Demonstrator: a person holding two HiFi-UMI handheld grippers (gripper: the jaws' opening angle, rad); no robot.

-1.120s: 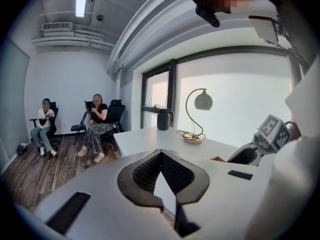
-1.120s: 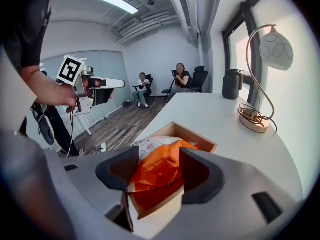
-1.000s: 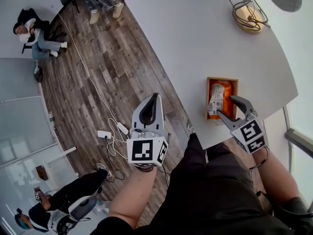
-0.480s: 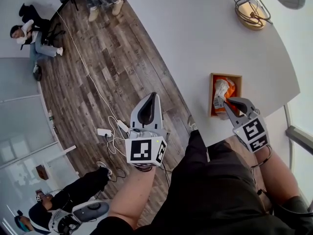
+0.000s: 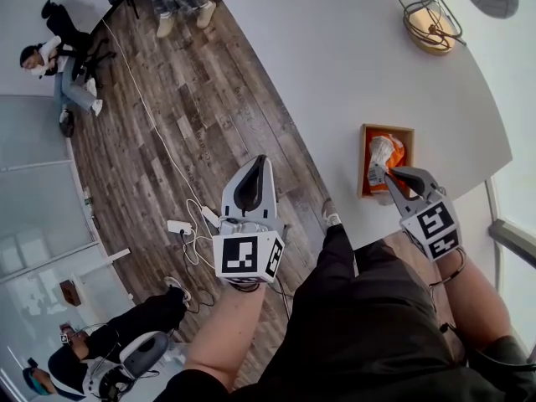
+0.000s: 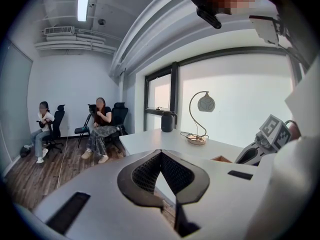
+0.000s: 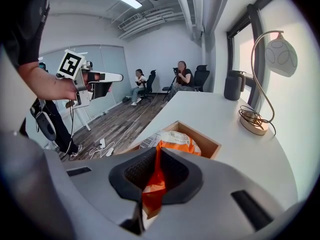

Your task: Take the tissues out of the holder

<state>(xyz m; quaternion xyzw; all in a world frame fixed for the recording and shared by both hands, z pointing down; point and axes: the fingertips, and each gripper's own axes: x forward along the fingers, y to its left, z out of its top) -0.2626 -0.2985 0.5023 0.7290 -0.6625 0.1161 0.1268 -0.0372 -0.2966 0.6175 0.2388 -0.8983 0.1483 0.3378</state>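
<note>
A wooden tissue holder [image 5: 366, 156] sits at the near edge of the white table [image 5: 335, 57]. An orange and white tissue pack [image 5: 383, 151] lies in it. My right gripper [image 5: 381, 174] reaches into the near end of the holder, its jaws closing on the orange end of the tissue pack [image 7: 172, 141], which is pinched between the pads. The holder's far rim [image 7: 207, 143] shows beyond the jaws. My left gripper [image 5: 261, 164] hangs over the wooden floor left of the table, shut and empty, its jaws meeting at the tip [image 6: 160, 154].
A lamp base with coiled cord [image 5: 425, 25] stands at the table's far right, next to a dark kettle [image 7: 232, 85]. A power strip and cables [image 5: 188, 224] lie on the floor. People sit on chairs [image 5: 50, 53] at the far wall.
My right gripper moved forward into the holder and its jaws went from wide open to pinching the orange tissue pack. The left gripper stayed nearly in place.
</note>
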